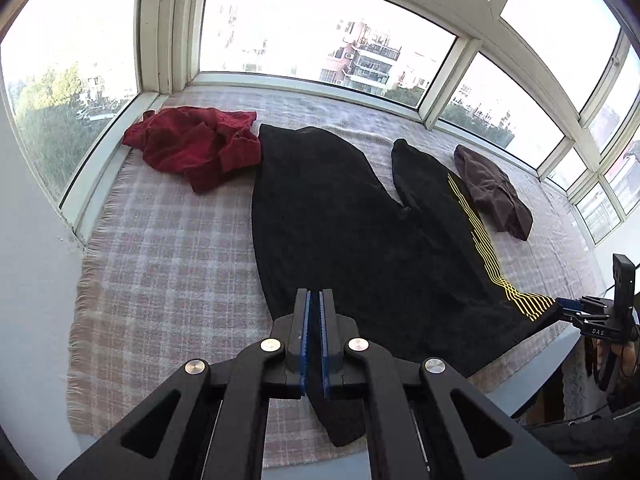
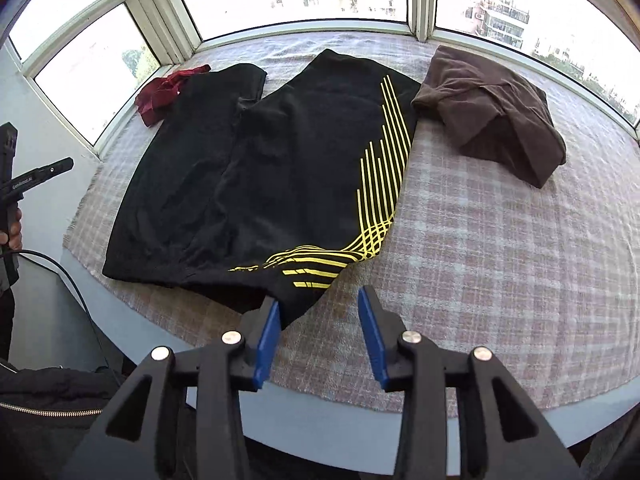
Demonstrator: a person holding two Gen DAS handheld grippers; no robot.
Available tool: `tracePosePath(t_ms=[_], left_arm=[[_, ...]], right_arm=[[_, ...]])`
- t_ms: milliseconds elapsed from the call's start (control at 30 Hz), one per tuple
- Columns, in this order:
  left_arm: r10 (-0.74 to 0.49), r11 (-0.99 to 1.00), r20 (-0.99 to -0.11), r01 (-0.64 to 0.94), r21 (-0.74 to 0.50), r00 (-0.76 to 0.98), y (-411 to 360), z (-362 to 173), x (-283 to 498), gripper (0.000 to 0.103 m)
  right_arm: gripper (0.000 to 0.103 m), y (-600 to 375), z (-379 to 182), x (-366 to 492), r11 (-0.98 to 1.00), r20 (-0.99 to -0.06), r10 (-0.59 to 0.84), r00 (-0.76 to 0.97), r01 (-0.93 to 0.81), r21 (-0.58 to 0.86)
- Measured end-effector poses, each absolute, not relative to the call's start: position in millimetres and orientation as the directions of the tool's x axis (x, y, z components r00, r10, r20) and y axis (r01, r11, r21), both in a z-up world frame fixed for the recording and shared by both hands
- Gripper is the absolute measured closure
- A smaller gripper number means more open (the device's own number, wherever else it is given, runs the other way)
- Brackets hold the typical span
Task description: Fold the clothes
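Observation:
Black shorts [image 1: 360, 240] with yellow stripes lie spread flat on a plaid blanket [image 1: 160, 260], legs pointing to the windows. My left gripper [image 1: 314, 292] hovers over their near waist corner, jaws shut with no cloth gripped. In the right wrist view it hangs off to the left [image 2: 70, 163], clear of the shorts [image 2: 280, 180]. My right gripper [image 2: 319, 296] stands open at the striped waist corner. The cloth's tip lies by its left pad [image 2: 268, 332] and neither pad presses on it. The left wrist view shows it at that corner [image 1: 560, 303].
A crumpled red garment [image 1: 192, 144] lies at the far left by the window. A folded brown garment [image 2: 488, 112] sits at the far right. Window frames [image 1: 168, 32] wall in the far side. The blanket [image 2: 500, 260] ends near the ledge's front edge [image 2: 320, 420].

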State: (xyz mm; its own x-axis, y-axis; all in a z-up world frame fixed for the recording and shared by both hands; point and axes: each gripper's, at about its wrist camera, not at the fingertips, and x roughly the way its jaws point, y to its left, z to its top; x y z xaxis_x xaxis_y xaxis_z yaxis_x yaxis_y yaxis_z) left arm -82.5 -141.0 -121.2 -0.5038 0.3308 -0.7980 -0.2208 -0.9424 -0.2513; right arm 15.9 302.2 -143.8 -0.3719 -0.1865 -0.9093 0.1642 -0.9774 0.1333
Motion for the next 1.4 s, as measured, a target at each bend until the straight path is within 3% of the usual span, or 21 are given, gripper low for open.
tracePosePath(t_ms=[33,233,333,433,633,767,933,1067,1167,1233,1300,1400], left_arm=[[0.326,-0.944,-0.791,-0.224,-0.242,-0.518,-139.2,-117.9,-99.0,0.100],[0.346,-0.933,-0.779,-0.282,-0.226,-0.523,-116.5,-111.7,-172.1,0.100],[0.372,-0.919,-0.784,-0.314,-0.237,-0.496,-98.8,-115.0,-198.9,0.101],[0.408,-0.896,-0.787,-0.366,-0.250,-0.462,-68.1,-120.0,-222.5,0.100],[0.407,-0.885,-0.797,-0.410,-0.222,-0.446,-20.7,-132.5,-274.7,0.095],[0.326,-0.929,-0.828,-0.319,-0.190,-0.456,-49.7,-154.6,-312.3,0.096],[0.287,-0.948,-0.859,-0.253,-0.193,-0.423,-92.0,-184.6,-343.7,0.096],[0.300,-0.945,-0.879,-0.244,-0.219,-0.371,-110.8,-216.0,-362.0,0.089],[0.162,-0.980,-0.916,-0.169,-0.105,-0.368,-133.8,-240.3,-372.4,0.089],[0.057,-0.997,-0.924,-0.078,-0.030,-0.379,-157.6,-247.6,-377.3,0.096],[0.024,-0.999,-0.911,-0.033,-0.012,-0.412,-166.1,-239.3,-375.7,0.098],[0.089,-0.991,-0.890,-0.129,-0.034,-0.448,-142.3,-220.9,-367.5,0.094]], right_arm=[[0.059,298.5,-144.3,13.4,-0.974,-0.926,-0.182,-0.331,0.192,0.123],[0.059,299.8,-168.6,28.4,-0.958,-0.977,-0.181,-0.112,0.243,0.150],[0.059,312.6,-152.9,30.3,-0.960,-0.974,-0.181,-0.137,0.238,0.145],[0.059,330.4,-120.6,5.4,-0.978,-0.943,-0.120,-0.311,0.201,0.058],[0.052,341.0,-114.8,-107.3,-0.990,-0.862,-0.105,-0.497,0.131,0.046],[0.052,327.8,-130.2,-187.9,-0.977,-0.846,-0.206,-0.491,0.147,0.153],[0.052,266.9,-153.2,-277.7,-0.919,-0.830,-0.372,-0.416,0.289,0.268],[0.052,215.2,-182.8,-337.7,-0.890,-0.842,-0.402,-0.360,0.370,0.266],[0.052,187.7,-202.1,-358.4,-0.874,-0.853,-0.408,-0.325,0.410,0.261],[0.052,178.1,-213.8,-365.3,-0.871,-0.864,-0.397,-0.311,0.424,0.248],[0.052,174.6,-223.5,-370.2,-0.870,-0.870,-0.393,-0.297,0.426,0.248],[0.052,176.8,-235.7,-374.9,-0.863,-0.865,-0.430,-0.261,0.401,0.308]])
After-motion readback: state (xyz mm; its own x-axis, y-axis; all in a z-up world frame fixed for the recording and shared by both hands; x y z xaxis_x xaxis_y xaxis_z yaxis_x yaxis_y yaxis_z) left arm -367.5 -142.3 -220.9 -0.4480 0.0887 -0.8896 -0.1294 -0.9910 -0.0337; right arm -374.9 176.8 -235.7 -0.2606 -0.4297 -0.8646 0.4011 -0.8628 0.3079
